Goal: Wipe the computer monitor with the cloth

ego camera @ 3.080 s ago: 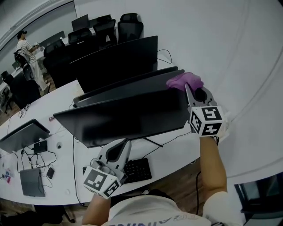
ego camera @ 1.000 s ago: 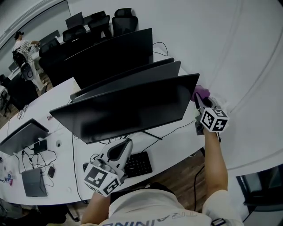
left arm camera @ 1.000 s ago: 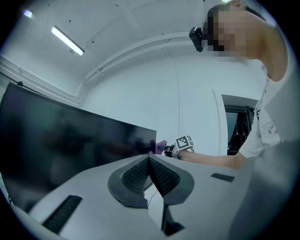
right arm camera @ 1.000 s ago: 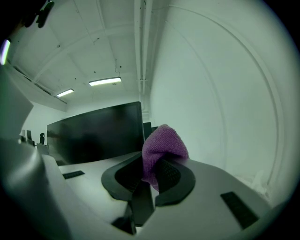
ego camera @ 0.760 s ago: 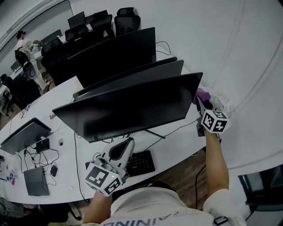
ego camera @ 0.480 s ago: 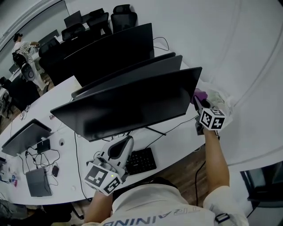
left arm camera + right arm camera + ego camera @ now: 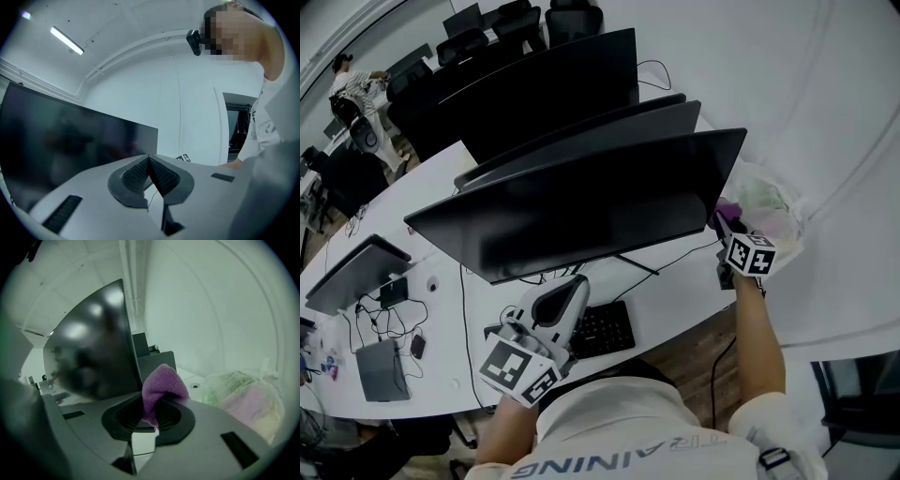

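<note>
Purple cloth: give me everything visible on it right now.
The purple cloth looks like soft, fine-ribbed microfibre, bunched into a rounded peak. The right claw is shut on its lower part, so only that bunched top sticks out past it. It sits close beside the right edge of the nearest monitor; whether the two touch cannot be told.

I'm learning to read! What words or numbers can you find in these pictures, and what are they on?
"TRAINING", seen upside down, on the person's shirt.
Green print on the plastic bag: too blurred to read.
Marker cube: only square patterns, no words.
</note>
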A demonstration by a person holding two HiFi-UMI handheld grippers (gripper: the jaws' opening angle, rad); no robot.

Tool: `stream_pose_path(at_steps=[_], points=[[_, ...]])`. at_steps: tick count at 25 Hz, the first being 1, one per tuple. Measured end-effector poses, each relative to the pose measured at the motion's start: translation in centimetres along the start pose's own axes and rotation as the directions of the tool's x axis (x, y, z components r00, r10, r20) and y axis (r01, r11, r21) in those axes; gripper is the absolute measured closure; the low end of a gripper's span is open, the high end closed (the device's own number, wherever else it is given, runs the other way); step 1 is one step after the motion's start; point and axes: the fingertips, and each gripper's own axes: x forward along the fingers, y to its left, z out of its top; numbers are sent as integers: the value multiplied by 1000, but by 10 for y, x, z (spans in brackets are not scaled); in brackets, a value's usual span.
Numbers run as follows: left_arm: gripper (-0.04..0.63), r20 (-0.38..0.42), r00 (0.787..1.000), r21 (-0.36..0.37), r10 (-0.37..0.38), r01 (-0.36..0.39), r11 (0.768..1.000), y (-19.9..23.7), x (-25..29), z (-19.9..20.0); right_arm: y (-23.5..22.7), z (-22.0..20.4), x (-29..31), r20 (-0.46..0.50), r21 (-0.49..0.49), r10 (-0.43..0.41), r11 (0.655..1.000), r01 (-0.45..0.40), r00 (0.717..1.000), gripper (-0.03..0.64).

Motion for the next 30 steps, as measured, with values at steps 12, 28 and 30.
stream_pose_path(at_steps=[12, 28, 30], points=[[591, -30, 999, -8, 23, -23, 1000, 3, -5, -12, -18, -72, 20, -129, 45, -4, 999, 10, 992, 552], [592, -37, 995, -32, 91, -92, 995, 15, -28, -18, 23, -130, 36, -215, 65, 62, 997, -49, 975, 552], [592, -37, 993, -37, 110, -111, 993, 18, -36, -18, 39, -134, 38, -219, 62, 87, 995, -75, 972, 552]])
